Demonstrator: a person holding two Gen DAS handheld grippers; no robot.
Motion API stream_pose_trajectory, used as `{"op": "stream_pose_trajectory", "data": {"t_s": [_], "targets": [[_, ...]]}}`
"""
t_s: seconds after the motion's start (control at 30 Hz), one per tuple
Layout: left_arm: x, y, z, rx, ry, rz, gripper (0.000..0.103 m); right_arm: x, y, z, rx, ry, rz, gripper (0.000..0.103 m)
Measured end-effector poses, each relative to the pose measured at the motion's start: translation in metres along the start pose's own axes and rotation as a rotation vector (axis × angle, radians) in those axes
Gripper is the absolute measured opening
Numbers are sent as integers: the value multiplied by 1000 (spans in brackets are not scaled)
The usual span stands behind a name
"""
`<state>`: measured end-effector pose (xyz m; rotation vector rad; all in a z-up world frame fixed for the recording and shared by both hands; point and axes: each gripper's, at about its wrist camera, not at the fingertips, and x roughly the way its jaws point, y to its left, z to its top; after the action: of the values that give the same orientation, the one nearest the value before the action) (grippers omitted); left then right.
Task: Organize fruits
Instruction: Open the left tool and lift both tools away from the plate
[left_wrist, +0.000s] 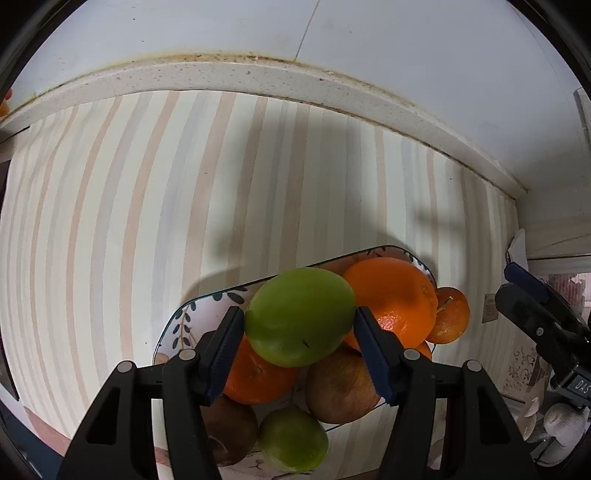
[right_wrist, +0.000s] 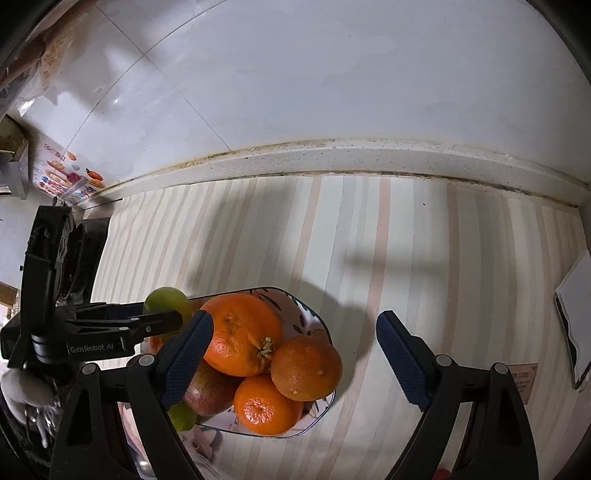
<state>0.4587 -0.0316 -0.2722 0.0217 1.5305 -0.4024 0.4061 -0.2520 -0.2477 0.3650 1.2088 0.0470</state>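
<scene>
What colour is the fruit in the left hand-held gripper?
Green fruit; clearest in the left wrist view.

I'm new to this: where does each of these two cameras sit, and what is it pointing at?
Left wrist view: sits on the left tongs, looking down along them at a green fruit gripped between their pads, above the fruit plate; the right tongs show at the right edge.
Right wrist view: sits on the right tongs, open over the oranges on the plate; the left tongs show at left, holding the green fruit.
Shared: plate, fruit pile, striped cloth, white wall.
</scene>
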Motion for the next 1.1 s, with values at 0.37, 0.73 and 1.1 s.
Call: {"op": "stream_pose_trajectory", "data": {"t_s": [0.37,0.73,1.1], "targets": [[-38,-8,-37,-59,-95,76,83,-11,18,-15,-67,15,-46,92],[-101,-18,-129,-197,-260,231,83,-68,57,-71,-196,-36,-154,96],[-168,-52,-201,-189,-399,257,83,-165,78,-123,-242,-146,-138,96]]}}
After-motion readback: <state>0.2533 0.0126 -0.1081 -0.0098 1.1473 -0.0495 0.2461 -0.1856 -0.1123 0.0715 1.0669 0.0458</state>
